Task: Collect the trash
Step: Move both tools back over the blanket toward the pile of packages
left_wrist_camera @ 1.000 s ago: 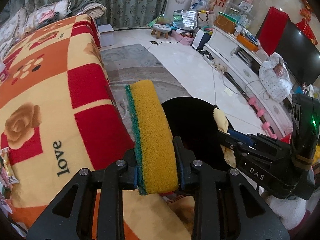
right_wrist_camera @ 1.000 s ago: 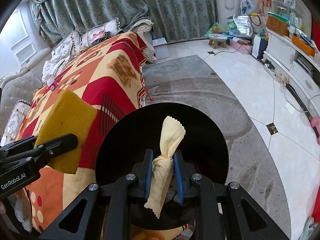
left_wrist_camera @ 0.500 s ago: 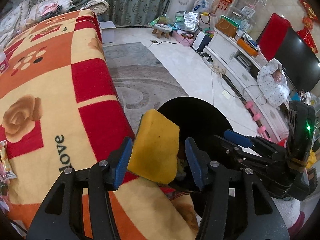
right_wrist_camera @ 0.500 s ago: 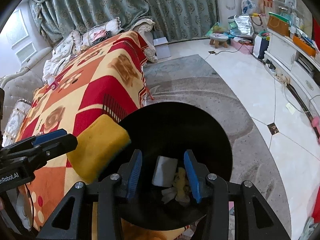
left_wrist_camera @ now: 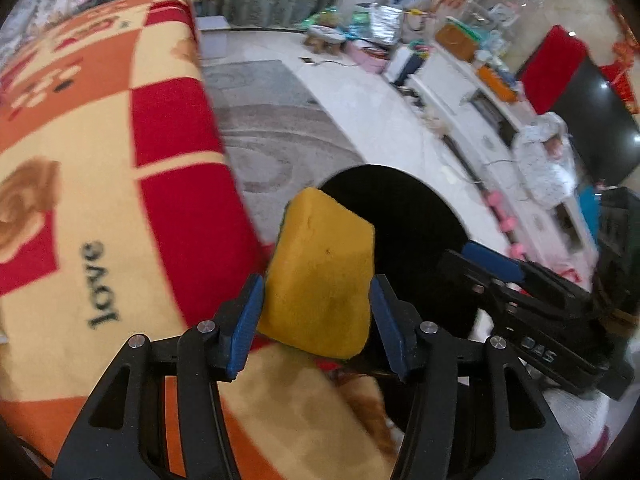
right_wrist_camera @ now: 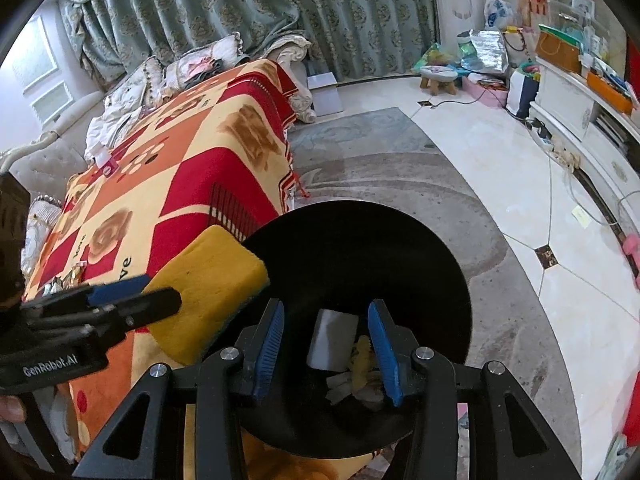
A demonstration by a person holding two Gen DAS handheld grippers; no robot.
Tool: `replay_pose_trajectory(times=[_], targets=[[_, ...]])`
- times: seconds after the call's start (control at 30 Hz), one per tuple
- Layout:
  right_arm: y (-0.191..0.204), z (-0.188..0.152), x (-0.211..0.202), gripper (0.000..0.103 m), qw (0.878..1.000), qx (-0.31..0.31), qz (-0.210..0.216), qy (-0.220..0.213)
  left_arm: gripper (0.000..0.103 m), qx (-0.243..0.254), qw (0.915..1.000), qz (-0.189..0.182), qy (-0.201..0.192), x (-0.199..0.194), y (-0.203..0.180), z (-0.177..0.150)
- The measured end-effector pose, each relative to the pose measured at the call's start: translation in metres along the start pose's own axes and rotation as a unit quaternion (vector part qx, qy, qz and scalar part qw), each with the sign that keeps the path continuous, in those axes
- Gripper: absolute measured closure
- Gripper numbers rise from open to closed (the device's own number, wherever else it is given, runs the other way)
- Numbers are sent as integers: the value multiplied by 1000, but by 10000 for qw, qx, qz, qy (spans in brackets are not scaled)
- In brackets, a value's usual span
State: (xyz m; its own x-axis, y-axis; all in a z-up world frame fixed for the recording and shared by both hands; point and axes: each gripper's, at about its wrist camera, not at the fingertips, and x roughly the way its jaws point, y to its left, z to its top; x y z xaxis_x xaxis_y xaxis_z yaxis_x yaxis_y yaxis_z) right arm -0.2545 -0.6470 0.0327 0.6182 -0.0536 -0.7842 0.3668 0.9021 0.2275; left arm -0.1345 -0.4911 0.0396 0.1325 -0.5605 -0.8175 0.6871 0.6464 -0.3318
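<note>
2 grippers, both spread: your right gripper is empty, while the sponge sits loose between your left gripper pads. Tip it rightward so it clears the bin rim beyond, not the blanket.

A home living room is shown: patterned curtains, a blanket-covered sofa, a rug, a television and a white cabinet.
</note>
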Motion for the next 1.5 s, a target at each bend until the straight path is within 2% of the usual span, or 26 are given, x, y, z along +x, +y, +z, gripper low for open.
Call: replay_pose_trajectory(times=[0.07, 0.17, 0.3, 0.47, 0.83, 1.5], targets=[[-3, 0, -2, 61, 10000, 18, -33, -14, 50, 93, 9988, -475, 31, -2, -8, -1], [-9, 0, -4, 61, 9999, 66, -108, -30, 50, 293, 9978, -589, -89, -10, -19, -2], [-16, 0, -5, 61, 9997, 166, -150, -16, 50, 359, 9987, -326, -173, -18, -21, -4], [-8, -1, -4, 61, 9999, 109, -77, -2, 50, 235, 9992, 243, -225, -26, -9, -7], [49, -5, -2, 61, 9992, -338, 210, 24, 50, 278, 9916, 1118, -587, -68, 29, -28], [181, -16, 19, 59, 9885, -1199, 861, 320, 50, -425, 9770, 1881, -912, -147, 127, -74]])
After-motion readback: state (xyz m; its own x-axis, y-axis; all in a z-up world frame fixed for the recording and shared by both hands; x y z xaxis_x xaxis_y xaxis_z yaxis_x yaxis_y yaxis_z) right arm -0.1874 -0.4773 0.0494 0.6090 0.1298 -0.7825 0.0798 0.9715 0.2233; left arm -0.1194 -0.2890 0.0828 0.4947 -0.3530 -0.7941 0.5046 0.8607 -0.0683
